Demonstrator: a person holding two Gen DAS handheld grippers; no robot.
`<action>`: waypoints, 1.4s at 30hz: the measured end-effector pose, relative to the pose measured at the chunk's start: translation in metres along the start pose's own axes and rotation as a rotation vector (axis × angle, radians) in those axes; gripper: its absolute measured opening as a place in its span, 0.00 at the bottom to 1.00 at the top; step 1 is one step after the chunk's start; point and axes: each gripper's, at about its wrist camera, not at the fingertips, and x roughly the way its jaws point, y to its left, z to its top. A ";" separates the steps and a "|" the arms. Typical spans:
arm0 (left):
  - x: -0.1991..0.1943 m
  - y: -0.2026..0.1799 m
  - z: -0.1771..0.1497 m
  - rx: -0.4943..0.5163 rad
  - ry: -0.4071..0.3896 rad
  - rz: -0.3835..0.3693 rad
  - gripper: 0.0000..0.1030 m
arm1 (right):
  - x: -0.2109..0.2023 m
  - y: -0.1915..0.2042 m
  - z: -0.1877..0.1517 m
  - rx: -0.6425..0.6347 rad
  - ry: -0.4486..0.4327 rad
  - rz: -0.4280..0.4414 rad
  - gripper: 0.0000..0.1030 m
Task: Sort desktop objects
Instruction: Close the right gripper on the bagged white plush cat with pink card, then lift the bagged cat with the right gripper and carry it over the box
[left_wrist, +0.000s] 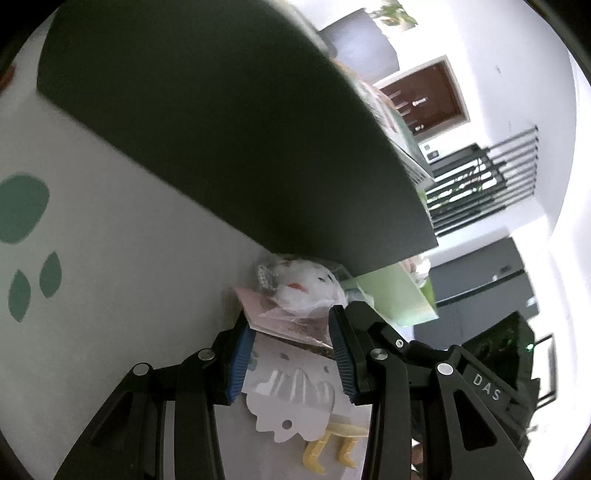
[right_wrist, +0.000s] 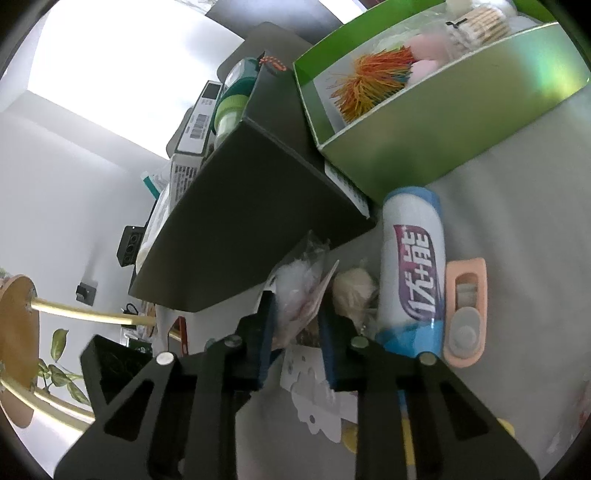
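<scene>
A clear plastic packet (left_wrist: 295, 295) with a white toy and a pink card lies on the table against a dark box (left_wrist: 221, 140). My left gripper (left_wrist: 291, 336) is open, its blue pads on either side of the packet's card. In the right wrist view the same packet (right_wrist: 299, 295) sits between my right gripper's (right_wrist: 295, 325) pads, which stand close around it; contact is unclear. A white and blue bottle (right_wrist: 413, 269) and a peach holder (right_wrist: 465, 314) lie to the right.
A white card with yellow legs (left_wrist: 295, 410) lies under the grippers. A green box (right_wrist: 436, 110) holds an orange tassel and small items. The dark box (right_wrist: 251, 229) holds bottles and cartons. A cream ball (right_wrist: 352, 291) lies by the bottle.
</scene>
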 end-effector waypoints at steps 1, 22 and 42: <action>-0.001 -0.004 -0.002 0.021 -0.005 0.009 0.40 | -0.002 0.000 0.000 -0.005 -0.003 0.002 0.21; -0.041 -0.069 -0.023 0.156 -0.108 -0.008 0.38 | -0.069 0.024 -0.007 -0.078 -0.088 0.088 0.20; 0.027 -0.189 -0.028 0.317 -0.078 -0.020 0.38 | -0.153 -0.030 0.035 -0.043 -0.213 0.123 0.20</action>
